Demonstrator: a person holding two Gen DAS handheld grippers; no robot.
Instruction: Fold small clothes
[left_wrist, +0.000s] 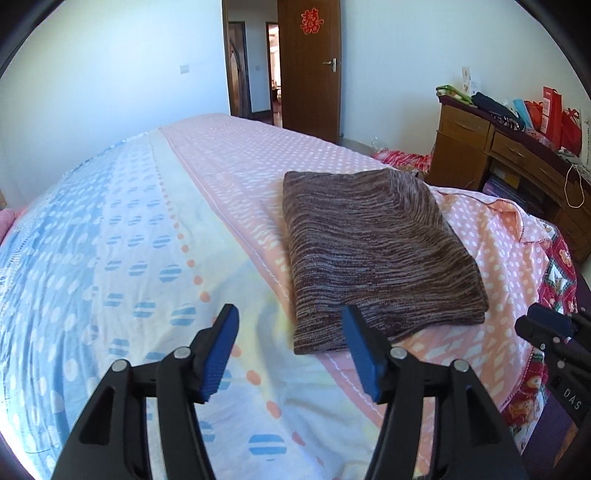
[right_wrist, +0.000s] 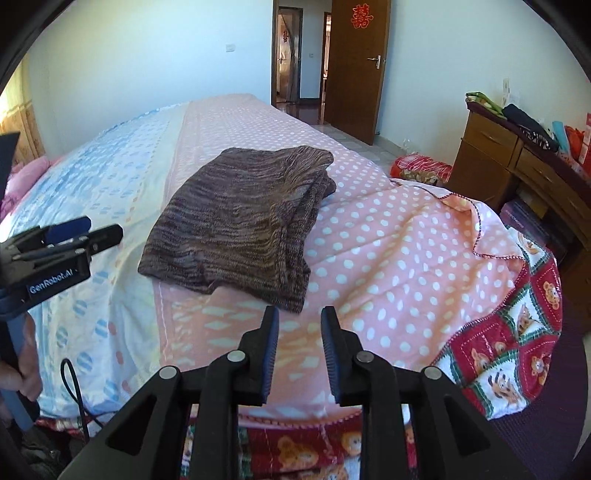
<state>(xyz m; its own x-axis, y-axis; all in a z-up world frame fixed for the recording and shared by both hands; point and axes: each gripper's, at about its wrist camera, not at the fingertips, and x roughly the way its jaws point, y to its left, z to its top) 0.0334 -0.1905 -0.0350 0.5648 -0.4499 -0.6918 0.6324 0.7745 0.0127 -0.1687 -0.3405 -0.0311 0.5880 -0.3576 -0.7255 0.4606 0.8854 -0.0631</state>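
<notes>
**Describer:** Nearest your left-hand camera are your left tongs (left_wrist: 290, 326), black arms tipped with blue ribbed pads. Their jaws stand well apart and hold nothing; between them you see only bedsheet and the near corner of the garment.

**Operator:** Where is the garment?

**Describer:** Your folded brown-and-grey marled knit garment (left_wrist: 373, 251) lies flat on the bed (left_wrist: 129, 229), just beyond the tips of your left tongs, resting on the pink polka-dot sheet (left_wrist: 266, 155) beside the seam where it meets the blue-and-white spotted sheet (left_wrist: 85, 236). It forms a neat, thick rectangle of several layers.

**Operator:** And my right side?

**Describer:** Your right tongs (right_wrist: 298, 326) are partly open, with a narrower gap than the left pair. Nothing sits between the blue pads; they hang over the pink sheet (right_wrist: 388, 240), just short of the garment's (right_wrist: 240, 221) near right corner. From this view the stacked edges of the fold show along its right side.

**Operator:** Can each camera see the other tool?

**Describer:** Yes. Your left tongs (right_wrist: 86, 230) appear at the left edge of the right-hand view, with a hand (right_wrist: 26, 365) below them. Your right tongs (left_wrist: 546, 325) peek in at the right edge of the left-hand view.

**Operator:** What else is around?

**Describer:** A red, green and white cartoon-print quilt (right_wrist: 517, 332) drapes off the bed's near right corner. A brown wooden desk (right_wrist: 517, 158) piled with bags stands to the right, and a brown wooden door (right_wrist: 356, 66) stands open at the far wall.
</notes>
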